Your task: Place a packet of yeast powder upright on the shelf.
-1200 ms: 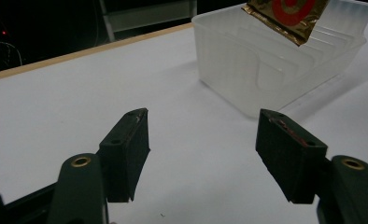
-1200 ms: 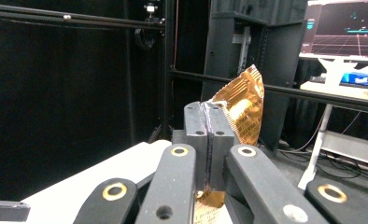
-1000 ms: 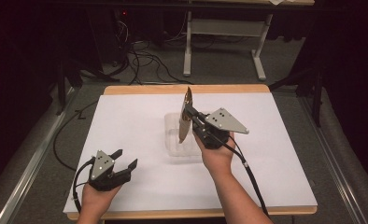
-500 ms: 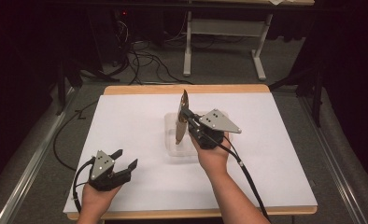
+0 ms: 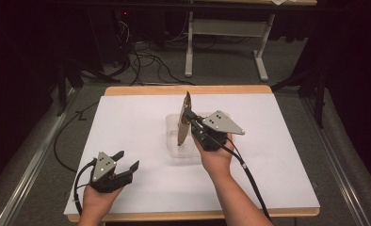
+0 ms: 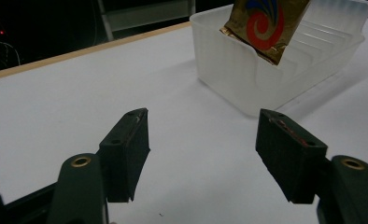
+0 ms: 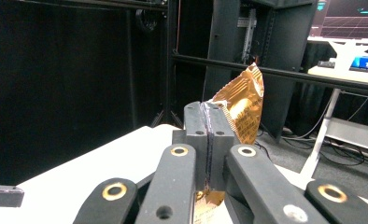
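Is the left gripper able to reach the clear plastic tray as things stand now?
Probably yes. The left gripper is open and points toward the clear tray, with bare white tabletop between them. The gold packet, held by the right gripper, hangs above the tray.

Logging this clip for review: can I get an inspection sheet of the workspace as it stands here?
Surface: white table top with a wooden edge, bare apart from the items below.
Job's things: gold packet held upright over the clear plastic tub; its lower corner hangs inside the tub's rim in the left gripper view.
Clutter: nothing seen.
Grippers: right gripper shut on the gold packet; left gripper open, holding nothing, low by the near left edge.
Cables: one black cable trails from the right gripper, another loops off the left gripper.
Surroundings: dark room, grey carpet, loose floor cables, white table frame behind.
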Tool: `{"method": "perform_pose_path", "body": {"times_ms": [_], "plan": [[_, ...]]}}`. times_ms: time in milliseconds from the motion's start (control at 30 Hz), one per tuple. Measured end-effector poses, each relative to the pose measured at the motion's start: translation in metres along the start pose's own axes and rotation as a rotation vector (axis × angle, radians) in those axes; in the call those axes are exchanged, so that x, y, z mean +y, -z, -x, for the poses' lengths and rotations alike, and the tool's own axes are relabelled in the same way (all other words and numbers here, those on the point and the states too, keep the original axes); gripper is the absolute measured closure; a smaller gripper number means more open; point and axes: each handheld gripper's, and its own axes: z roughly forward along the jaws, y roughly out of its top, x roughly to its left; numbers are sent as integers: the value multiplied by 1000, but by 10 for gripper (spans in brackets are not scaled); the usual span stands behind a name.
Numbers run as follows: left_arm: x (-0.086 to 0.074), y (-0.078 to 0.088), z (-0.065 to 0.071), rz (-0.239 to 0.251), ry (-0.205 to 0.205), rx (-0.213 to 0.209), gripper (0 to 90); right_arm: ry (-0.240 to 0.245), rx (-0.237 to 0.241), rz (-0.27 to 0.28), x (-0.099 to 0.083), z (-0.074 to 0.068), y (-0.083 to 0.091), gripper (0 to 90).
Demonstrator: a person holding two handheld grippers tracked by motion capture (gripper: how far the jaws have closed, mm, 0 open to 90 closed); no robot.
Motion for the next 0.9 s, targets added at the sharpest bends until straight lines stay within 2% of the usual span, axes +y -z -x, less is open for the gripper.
{"method": "perform_pose_path", "body": {"times_ms": [400, 667, 900], "plan": [[0, 2, -1, 4, 5, 2, 354, -4, 4, -37, -11, -3, -8, 900], [0, 2, -1, 3, 3, 3, 355, 3, 0, -40, -12, -2, -8, 900], [-1, 2, 0, 2, 2, 3, 354, -11, -12, -49, -15, -2, -12, 900]]}}
